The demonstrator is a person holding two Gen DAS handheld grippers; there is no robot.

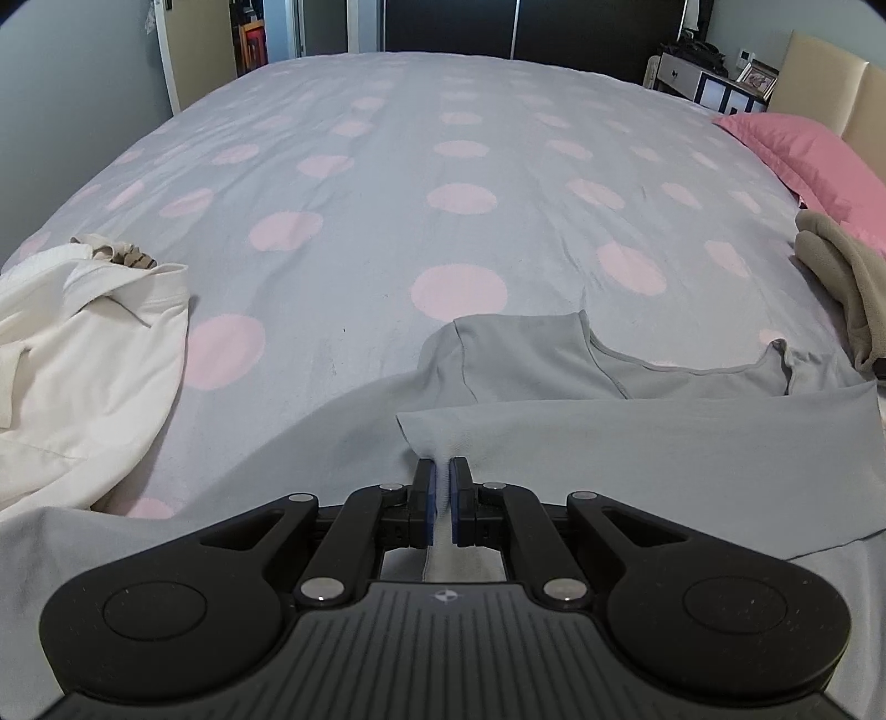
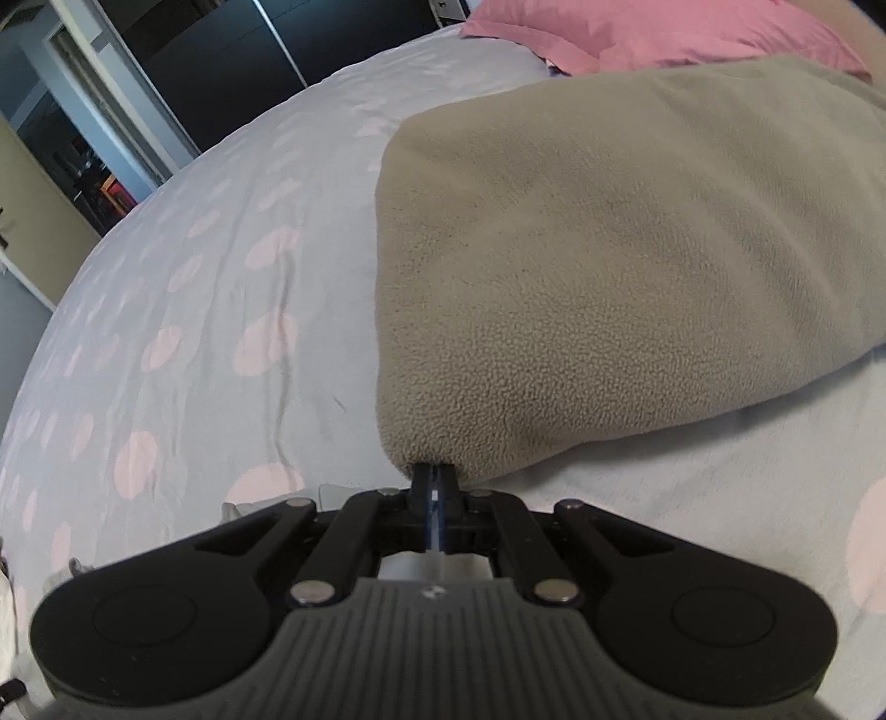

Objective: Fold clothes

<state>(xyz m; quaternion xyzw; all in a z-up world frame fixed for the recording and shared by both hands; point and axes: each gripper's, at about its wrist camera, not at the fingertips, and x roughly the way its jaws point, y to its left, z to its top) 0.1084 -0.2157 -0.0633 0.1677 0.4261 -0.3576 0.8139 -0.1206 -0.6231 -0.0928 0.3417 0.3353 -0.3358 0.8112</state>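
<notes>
Bed (image 1: pixel 387 166), grey cover w/ pink dots, holds all. Grey shirt (image 1: pixel 637 443) flat at near edge of bed, hem folded up toward neckline. Left gripper (image 1: pixel 442 471) pinched on shirt fold, cloth betw pads. White garment (image 1: pixel 83 343) heaped left of shirt, apart. Tan fleece (image 2: pixel 609 249) right of shirt, by pink pillow (image 2: pixel 664 27). Right gripper (image 2: pixel 434 476) pressed together, nipping fleece corner. No readable labels or writing.
</notes>
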